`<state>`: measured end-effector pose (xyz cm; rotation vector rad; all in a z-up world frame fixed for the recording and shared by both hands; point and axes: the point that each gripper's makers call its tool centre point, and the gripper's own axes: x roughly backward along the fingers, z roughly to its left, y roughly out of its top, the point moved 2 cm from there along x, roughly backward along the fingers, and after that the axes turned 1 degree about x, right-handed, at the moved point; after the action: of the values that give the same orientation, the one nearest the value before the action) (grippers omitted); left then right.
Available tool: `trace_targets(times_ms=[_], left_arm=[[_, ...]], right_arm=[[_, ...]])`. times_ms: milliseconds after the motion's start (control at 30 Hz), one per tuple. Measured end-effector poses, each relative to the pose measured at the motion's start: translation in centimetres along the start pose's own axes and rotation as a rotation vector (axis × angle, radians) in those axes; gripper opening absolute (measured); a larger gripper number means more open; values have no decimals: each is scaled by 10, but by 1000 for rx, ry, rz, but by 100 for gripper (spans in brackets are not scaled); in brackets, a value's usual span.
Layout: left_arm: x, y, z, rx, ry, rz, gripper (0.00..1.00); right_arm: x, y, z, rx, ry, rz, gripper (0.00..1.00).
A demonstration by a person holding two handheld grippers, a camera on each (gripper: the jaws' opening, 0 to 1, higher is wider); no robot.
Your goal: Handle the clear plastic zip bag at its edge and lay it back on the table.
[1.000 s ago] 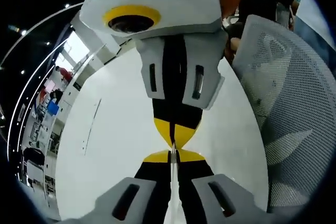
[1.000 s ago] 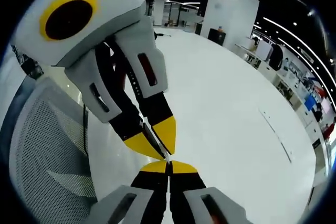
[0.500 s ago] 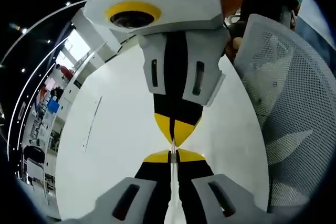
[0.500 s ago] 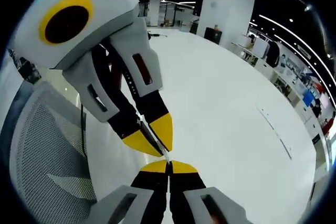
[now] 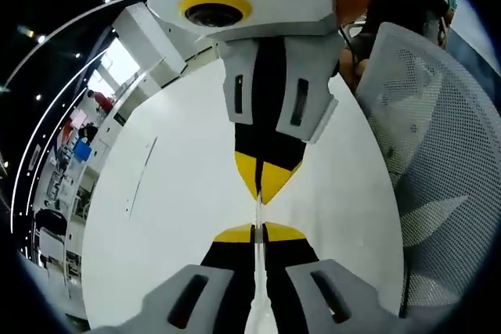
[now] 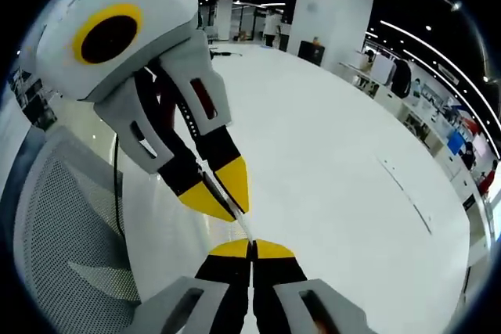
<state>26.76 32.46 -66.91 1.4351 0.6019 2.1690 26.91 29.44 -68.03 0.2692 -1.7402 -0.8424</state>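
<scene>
Left hand-held gripper (image 5: 258, 234): yellow-tipped black jaws pressed together on a thin clear edge that runs up from between the tips; also seen from the right gripper view, coming in from the upper left (image 6: 227, 202).
Right hand-held gripper (image 6: 252, 249): yellow-tipped black jaws pinched on the same clear edge; seen in the left gripper view from above (image 5: 262, 185).
Clear plastic zip bag (image 6: 244, 228): seen only as a narrow transparent strip stretched between the two sets of tips; the rest of the bag cannot be made out.
Bag position: held in the air at its edge, above the white surface (image 5: 180, 193), not lying on it.
White surface: broad, pale, below and beyond both grippers.
Grey mesh chair back (image 5: 438, 154): beside the surface.
Done: edge taken by both grippers, tip to tip with a short gap.
Left, as a judgement: lowering the bag flat onto the surface and opening both sets of jaws.
</scene>
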Motion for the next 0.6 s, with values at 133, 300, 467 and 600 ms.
trace_targets(times_ms=[133, 300, 467, 600], left_arm=[[0, 0, 1, 3, 2, 4, 0], [-1, -2, 4, 5, 1, 11, 0], [1, -2, 5, 15, 6, 6, 0], [1, -2, 6, 22, 8, 5, 0]], right_arm=[[0, 0, -2, 1, -5, -1, 0], [0, 0, -3, -9, -6, -8, 0], [0, 2, -6, -9, -6, -14, 0], [1, 2, -6, -14, -7, -17, 0]])
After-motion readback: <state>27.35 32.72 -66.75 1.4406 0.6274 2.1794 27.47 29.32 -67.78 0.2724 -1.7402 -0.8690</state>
